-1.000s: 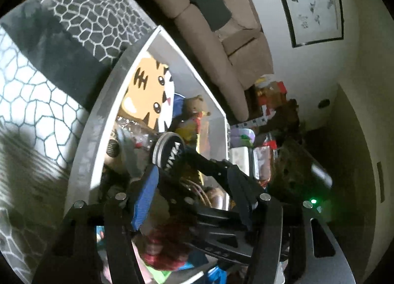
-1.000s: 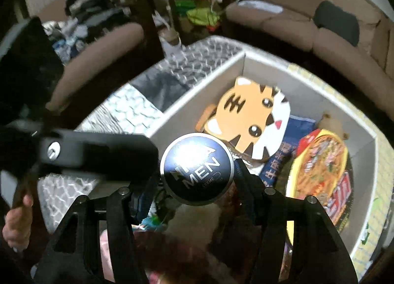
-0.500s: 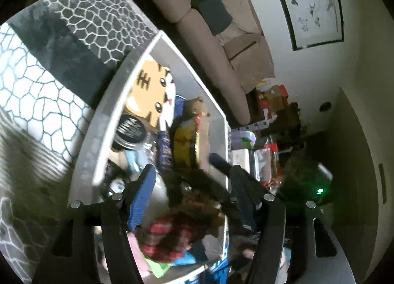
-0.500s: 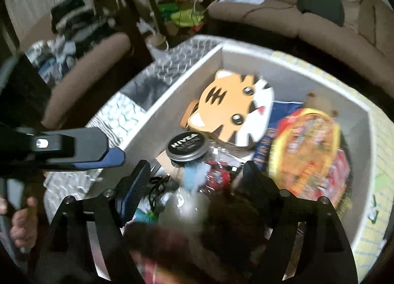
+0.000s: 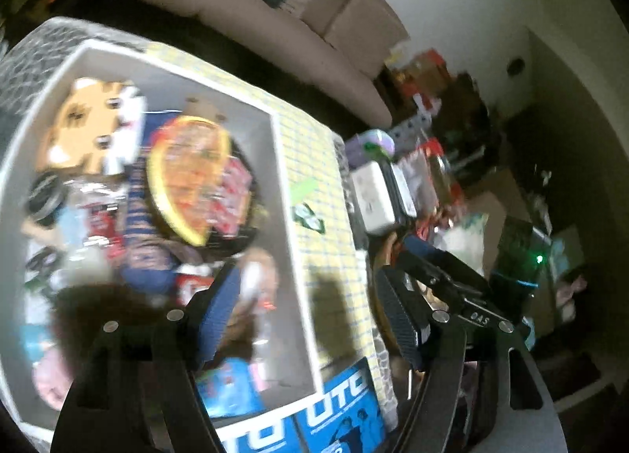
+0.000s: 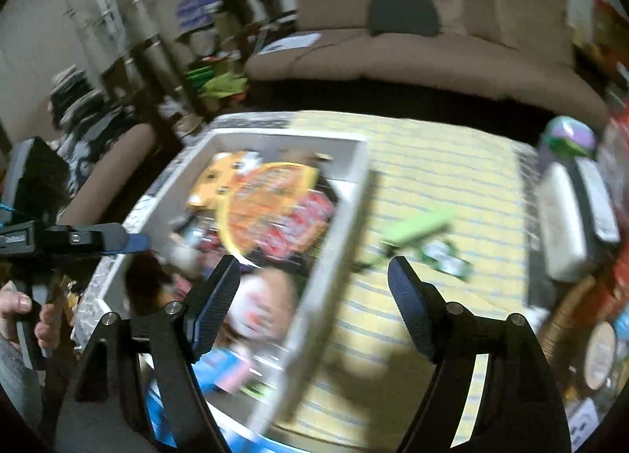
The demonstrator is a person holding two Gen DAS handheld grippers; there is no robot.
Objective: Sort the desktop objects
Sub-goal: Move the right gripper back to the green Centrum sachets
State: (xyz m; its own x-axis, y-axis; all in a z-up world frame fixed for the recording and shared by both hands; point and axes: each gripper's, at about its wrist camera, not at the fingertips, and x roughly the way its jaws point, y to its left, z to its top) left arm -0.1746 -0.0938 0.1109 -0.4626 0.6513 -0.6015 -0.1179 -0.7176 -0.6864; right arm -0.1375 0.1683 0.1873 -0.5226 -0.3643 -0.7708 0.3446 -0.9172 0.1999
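Observation:
A white box [image 5: 283, 185] holds the sorted things: a tiger plush face [image 5: 90, 130], a yellow-rimmed noodle bowl [image 5: 188, 185] and a black Nivea tin [image 5: 45, 197] at its left side. Both views are motion-blurred. My left gripper [image 5: 306, 284] hangs over the box's right rim, its jaws opening with nothing between them. My right gripper [image 6: 314, 272] stands open and empty above the box rim [image 6: 354, 193] and the yellow cloth [image 6: 432, 162]. On that cloth lie a green object [image 6: 424, 223] and a green-and-white packet [image 6: 448, 256]. A hand [image 6: 19, 303] holds the left gripper [image 6: 129, 242].
A white rectangular device [image 6: 562, 217] and a dark remote-like thing [image 6: 597, 201] lie right of the cloth, with a purple-and-green lid [image 6: 570, 136] behind them. A brown sofa [image 6: 412, 48] runs along the back. Clutter fills the far right. A blue carton [image 5: 338, 413] sits before the box.
The right gripper let the Nivea tin go into the box and opened wide. Both grippers rose and swung right, from over the box's contents toward the yellow cloth.

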